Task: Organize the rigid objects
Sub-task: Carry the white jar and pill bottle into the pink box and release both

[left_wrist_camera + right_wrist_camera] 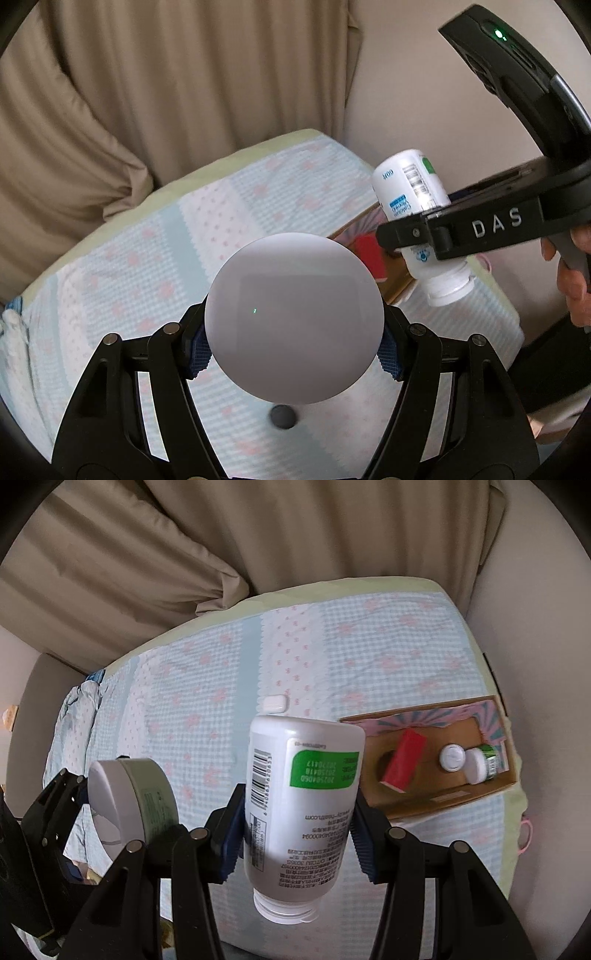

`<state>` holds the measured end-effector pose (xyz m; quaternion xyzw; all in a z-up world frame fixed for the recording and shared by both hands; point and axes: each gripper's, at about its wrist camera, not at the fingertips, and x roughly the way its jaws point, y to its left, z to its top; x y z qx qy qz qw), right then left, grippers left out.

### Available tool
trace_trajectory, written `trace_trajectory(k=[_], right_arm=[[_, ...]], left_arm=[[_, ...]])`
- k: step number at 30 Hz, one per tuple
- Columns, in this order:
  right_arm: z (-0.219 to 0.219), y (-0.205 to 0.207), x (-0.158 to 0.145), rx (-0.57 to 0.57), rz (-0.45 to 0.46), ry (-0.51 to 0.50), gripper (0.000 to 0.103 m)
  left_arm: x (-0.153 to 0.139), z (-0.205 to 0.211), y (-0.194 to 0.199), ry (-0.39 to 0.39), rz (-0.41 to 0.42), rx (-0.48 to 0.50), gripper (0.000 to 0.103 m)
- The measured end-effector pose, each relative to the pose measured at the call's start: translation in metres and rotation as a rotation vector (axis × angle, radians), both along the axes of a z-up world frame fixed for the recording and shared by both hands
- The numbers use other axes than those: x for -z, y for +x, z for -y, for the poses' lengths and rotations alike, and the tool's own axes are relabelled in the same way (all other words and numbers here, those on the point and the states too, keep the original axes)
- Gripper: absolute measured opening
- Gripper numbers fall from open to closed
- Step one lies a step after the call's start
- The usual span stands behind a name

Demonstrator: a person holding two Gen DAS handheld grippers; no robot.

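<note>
1. Both grippers are loaded above the quilted bed [221,672]: my left gripper [294,339] clamps a round jar [294,317] by its sides, and my right gripper [297,834] squeezes a white bottle [301,794] held cap-down.
2. Ahead on the right, a cardboard box [454,797] lies at the bed's edge, holding a red box [402,764] and two small white-capped bottles [452,757].
3. On the quilt I see a small white case [275,702] beyond the bottle and a dark round piece [282,416] under the jar.
4. Beige curtains [258,535] hang behind the bed.

White bottle [303,805] with green label, red box [402,765], blue-checked quilt [369,646] with pink flowers.
</note>
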<state>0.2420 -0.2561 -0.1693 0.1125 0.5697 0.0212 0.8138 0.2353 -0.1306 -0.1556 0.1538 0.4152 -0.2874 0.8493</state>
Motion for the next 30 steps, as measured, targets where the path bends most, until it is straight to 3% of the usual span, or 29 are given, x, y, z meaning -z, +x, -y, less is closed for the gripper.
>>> trace_trajectory(k=[5,13,21,30], right_arm=[[0.062,-0.006,-0.002,0.004,-0.017,0.010,0.048],[0.164,-0.004,0.010,0.017,-0.061,0.011,0.048],[0.244,0.027,0.057,0.043,-0.146,0.046,0.048],[0.284,0.068,0.124,0.086,-0.250,0.118,0.048]], left_arm=[[0.003,0.066,-0.005,-0.035,-0.020,-0.038,0.068],[0.027,0.164,-0.007,-0.028,-0.065,-0.065,0.068],[0.072,0.233,0.016,0.022,-0.144,-0.068,0.068],[0.147,0.272,0.044,0.132,-0.234,-0.075,0.068]])
